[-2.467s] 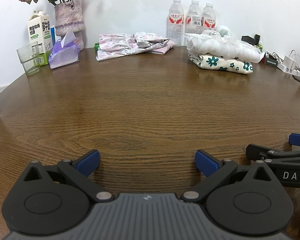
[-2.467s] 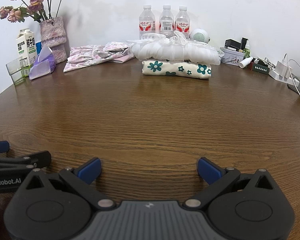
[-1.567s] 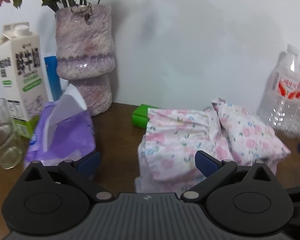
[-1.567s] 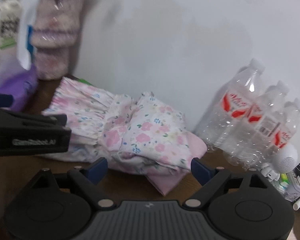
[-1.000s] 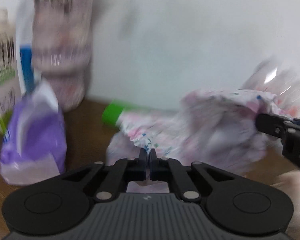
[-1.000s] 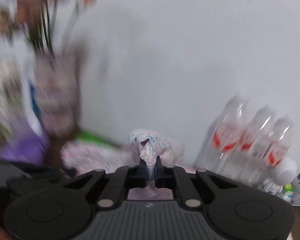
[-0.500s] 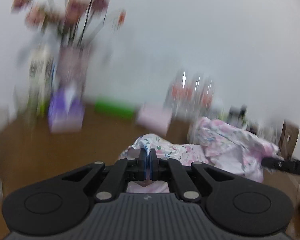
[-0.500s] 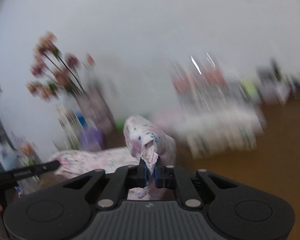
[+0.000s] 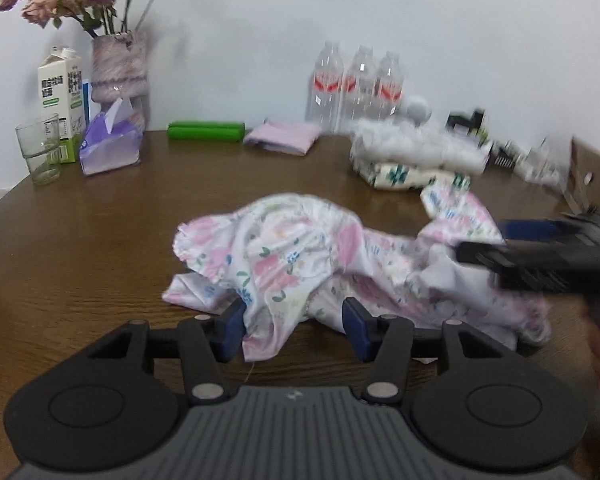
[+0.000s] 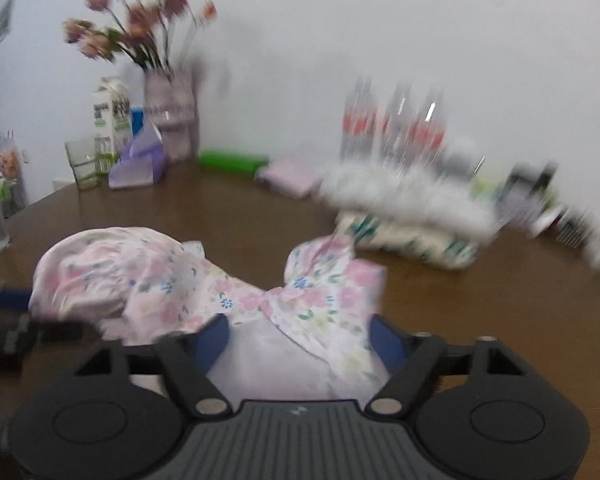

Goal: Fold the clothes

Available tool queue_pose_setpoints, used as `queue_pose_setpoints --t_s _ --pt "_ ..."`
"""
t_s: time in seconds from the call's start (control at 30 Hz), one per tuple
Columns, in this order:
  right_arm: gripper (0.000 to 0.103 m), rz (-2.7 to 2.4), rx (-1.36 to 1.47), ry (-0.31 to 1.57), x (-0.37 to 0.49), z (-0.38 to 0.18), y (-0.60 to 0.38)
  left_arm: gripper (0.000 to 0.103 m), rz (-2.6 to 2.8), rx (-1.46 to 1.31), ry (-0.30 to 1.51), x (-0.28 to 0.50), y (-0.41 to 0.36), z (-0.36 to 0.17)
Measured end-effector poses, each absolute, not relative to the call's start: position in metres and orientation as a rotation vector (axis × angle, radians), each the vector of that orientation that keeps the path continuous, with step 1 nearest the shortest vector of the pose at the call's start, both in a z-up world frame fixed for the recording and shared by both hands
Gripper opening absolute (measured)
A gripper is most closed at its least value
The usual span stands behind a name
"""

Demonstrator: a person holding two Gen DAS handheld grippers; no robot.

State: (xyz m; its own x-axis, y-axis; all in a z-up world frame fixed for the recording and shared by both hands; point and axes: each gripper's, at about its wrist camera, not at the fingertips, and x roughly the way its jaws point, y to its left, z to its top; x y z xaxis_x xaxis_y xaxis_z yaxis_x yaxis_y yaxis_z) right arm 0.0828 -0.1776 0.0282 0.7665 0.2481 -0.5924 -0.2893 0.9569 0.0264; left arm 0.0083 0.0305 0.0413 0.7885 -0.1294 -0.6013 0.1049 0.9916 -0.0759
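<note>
1. lying crumpled in a loose heap near the middle of the brown wooden table [image 9: 100, 240], the pink floral garment [image 9: 292, 256] spreads from the left gripper's side across to the right gripper's side.
2. the left gripper [image 9: 296, 320] has its jaws apart, having just been opening; a fold of the garment sits between them, touching the left blue pad, not pinched.
3. the right gripper [image 10: 300, 340] likewise has its jaws apart after just opening, with cloth lying loose between the blue pads.
4. beyond the garment, a stack of folded clothes [image 9: 416, 160] sits toward the far right, white on top of a flowered piece.
5. a small folded pink cloth [image 9: 282, 140] and a green roll [image 9: 206, 131] lie near the wall.
6. three water bottles [image 9: 356, 84] stand behind them.
7. far left: a vase of flowers [image 9: 118, 68], a milk carton [image 9: 58, 92], a glass [image 9: 40, 148] and a purple tissue pack [image 9: 108, 144].
</note>
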Motion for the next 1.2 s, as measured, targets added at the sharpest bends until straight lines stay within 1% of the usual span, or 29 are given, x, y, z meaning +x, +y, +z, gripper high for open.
queue_pose_setpoints --t_s 0.03,0.07,0.13,0.2,0.27,0.3,0.33,0.37,0.4,0.47,0.5,0.53,0.57,0.6,0.63,0.67,0.7,0.77,0.8,0.83,0.87,0.9,0.93,0.97,1.0,1.03,1.07,1.1,1.2 --pt "0.005 0.260 -0.002 0.636 0.087 0.029 -0.194 0.055 -0.118 -0.031 0.669 0.013 0.026 0.037" --pt "0.001 0.212 0.088 0.611 0.086 0.033 -0.215 0.055 -0.110 -0.029 0.683 0.017 0.024 0.033" --pt "0.001 0.104 0.246 0.573 0.077 0.038 -0.259 0.042 -0.087 -0.008 0.696 0.027 0.025 0.028" --pt "0.010 -0.028 0.354 0.563 0.056 0.036 -0.305 0.040 -0.067 -0.011 0.696 0.037 0.029 0.026" --pt "0.013 -0.137 0.419 0.549 0.035 0.034 -0.342 0.041 -0.074 -0.047 0.702 0.050 0.032 0.026" --pt "0.018 -0.164 0.405 0.539 0.024 0.033 -0.350 0.045 -0.067 -0.054 0.702 0.057 0.026 0.025" --pt "0.022 -0.178 0.393 0.518 0.014 0.033 -0.356 0.052 -0.056 -0.053 0.701 0.063 0.018 0.024" --pt "0.036 -0.158 0.380 0.485 0.008 0.036 -0.357 0.053 -0.054 -0.042 0.705 0.070 0.015 0.022" --pt "0.053 -0.109 0.363 0.460 0.006 0.039 -0.354 0.050 -0.058 -0.035 0.711 0.076 0.008 0.021" --pt "0.066 0.052 0.289 0.465 0.017 0.041 -0.338 0.022 -0.090 -0.038 0.729 0.089 -0.006 0.016" --pt "0.066 0.088 0.242 0.489 0.030 0.039 -0.326 0.009 -0.090 -0.027 0.725 0.092 -0.009 0.020" --pt "0.066 0.102 0.192 0.519 0.044 0.035 -0.314 0.006 -0.090 -0.016 0.720 0.095 -0.013 0.023" --pt "0.060 0.117 0.142 0.549 0.059 0.031 -0.302 0.006 -0.090 -0.005 0.715 0.098 -0.017 0.026" --pt "0.029 0.097 0.113 0.582 0.073 0.027 -0.293 0.006 -0.063 0.011 0.660 0.095 -0.011 0.040" --pt "0.008 0.107 0.126 0.608 0.080 0.023 -0.288 0.005 -0.037 0.027 0.604 0.091 -0.005 0.055" --pt "0.004 0.144 0.156 0.629 0.083 0.020 -0.283 0.005 -0.011 0.043 0.549 0.087 0.001 0.070" --pt "0.004 0.181 0.187 0.650 0.086 0.017 -0.279 0.005 0.015 0.059 0.493 0.084 0.006 0.085" --pt "0.006 0.298 0.210 0.673 0.076 0.015 -0.254 0.005 0.080 0.098 0.410 0.106 0.026 0.110" --pt "0.011 0.371 0.191 0.683 0.068 0.015 -0.238 0.007 0.097 0.090 0.376 0.127 0.032 0.114" --pt "0.012 0.480 0.159 0.700 0.058 0.012 -0.220 0.019 0.114 0.083 0.343 0.148 0.039 0.118" --pt "0.016 0.590 0.133 0.721 0.051 0.012 -0.207 0.034 0.130 0.083 0.325 0.173 0.045 0.113" --pt "0.016 0.654 0.126 0.725 0.046 0.016 -0.201 0.053 0.190 0.110 0.408 0.188 0.048 0.106" --pt "0.016 0.697 0.125 0.719 0.041 0.022 -0.196 0.045 0.251 0.137 0.491 0.203 0.050 0.099" --pt "0.023 0.710 0.126 0.692 0.037 0.030 -0.199 0.043 0.312 0.164 0.573 0.218 0.053 0.092" --pt "0.041 0.691 0.128 0.651 0.035 0.039 -0.207 0.052 0.283 0.141 0.549 0.205 0.058 0.090" --pt "0.053 0.652 0.125 0.613 0.035 0.045 -0.215 0.073 0.219 0.090 0.507 0.181 0.064 0.086" --pt "0.073 0.607 0.117 0.578 0.036 0.050 -0.223 0.080 0.191 0.061 0.516 0.159 0.067 0.081" --pt "0.075 0.600 0.084 0.558 0.038 0.052 -0.223 0.081 0.163 0.032 0.525 0.137 0.070 0.077" --pt "0.074 0.647 -0.056 0.525 0.045 0.053 -0.206 0.081 0.085 -0.018 0.574 0.078 0.065 0.060"
